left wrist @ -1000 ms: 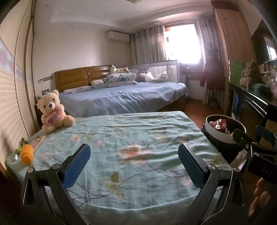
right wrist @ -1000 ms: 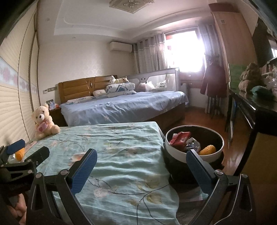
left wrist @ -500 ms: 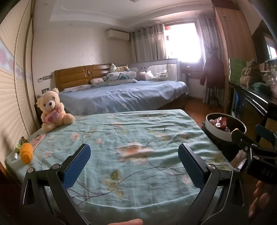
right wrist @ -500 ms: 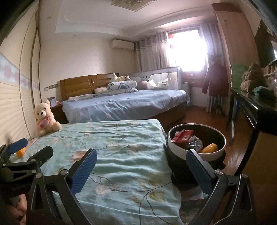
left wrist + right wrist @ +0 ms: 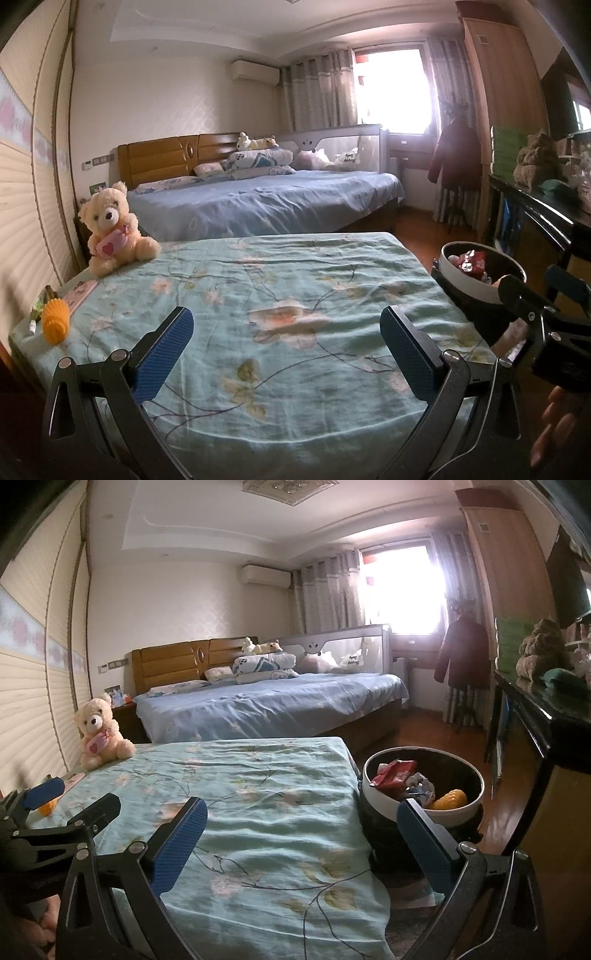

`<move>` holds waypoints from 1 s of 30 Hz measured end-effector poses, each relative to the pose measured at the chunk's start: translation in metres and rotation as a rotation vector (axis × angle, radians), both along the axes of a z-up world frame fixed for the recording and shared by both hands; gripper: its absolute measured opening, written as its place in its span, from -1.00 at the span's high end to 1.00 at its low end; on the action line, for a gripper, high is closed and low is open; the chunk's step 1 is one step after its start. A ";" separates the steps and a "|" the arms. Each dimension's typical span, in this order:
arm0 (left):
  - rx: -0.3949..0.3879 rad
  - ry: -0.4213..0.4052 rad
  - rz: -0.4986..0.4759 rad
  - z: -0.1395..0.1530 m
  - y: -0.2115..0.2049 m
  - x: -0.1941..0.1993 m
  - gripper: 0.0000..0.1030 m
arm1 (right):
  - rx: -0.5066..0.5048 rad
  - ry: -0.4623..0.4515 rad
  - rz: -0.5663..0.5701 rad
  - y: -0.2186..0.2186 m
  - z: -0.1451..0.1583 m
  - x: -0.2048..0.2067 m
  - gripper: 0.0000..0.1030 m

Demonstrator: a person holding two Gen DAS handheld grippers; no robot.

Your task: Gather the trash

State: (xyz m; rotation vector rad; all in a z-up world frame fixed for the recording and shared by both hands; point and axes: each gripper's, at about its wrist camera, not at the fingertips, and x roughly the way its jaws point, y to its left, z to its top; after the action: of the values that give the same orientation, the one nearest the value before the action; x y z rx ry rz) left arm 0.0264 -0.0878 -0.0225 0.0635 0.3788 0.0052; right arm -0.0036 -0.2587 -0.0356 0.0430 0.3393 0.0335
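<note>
A white-rimmed black trash bin [image 5: 476, 805] stands on the floor at the right of a table covered with a green flowered cloth [image 5: 266, 812]. It holds a red wrapper [image 5: 395, 771], crumpled paper [image 5: 419, 788] and a yellow corn cob [image 5: 450, 799]. The bin also shows in the left wrist view [image 5: 469, 284]. My left gripper [image 5: 286, 354] is open and empty above the near part of the cloth. My right gripper [image 5: 301, 849] is open and empty, over the table's right edge beside the bin.
A teddy bear [image 5: 110, 229] sits at the table's far left corner. An orange spiky ball [image 5: 55, 320], a pink card [image 5: 79, 293] and small items lie at the left edge. A blue bed [image 5: 266, 203] stands behind. A dark sideboard [image 5: 546, 716] runs along the right.
Both grippers have pulled back and risen slightly, so the table and the bin look a little farther away. Both stay open and empty.
</note>
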 end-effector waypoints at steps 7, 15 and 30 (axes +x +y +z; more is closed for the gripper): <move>-0.005 0.003 -0.011 0.000 -0.001 0.000 -1.00 | 0.001 -0.001 -0.001 0.000 0.000 0.000 -1.00; -0.008 0.006 -0.015 -0.001 -0.002 0.000 -1.00 | 0.001 -0.002 0.001 0.000 0.000 0.000 -1.00; -0.009 0.007 -0.016 -0.001 -0.002 -0.001 -1.00 | 0.001 -0.003 0.001 0.001 0.001 0.000 -1.00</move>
State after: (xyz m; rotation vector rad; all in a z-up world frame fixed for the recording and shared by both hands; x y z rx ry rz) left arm 0.0258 -0.0896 -0.0238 0.0574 0.3850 -0.0124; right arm -0.0033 -0.2577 -0.0350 0.0436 0.3367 0.0350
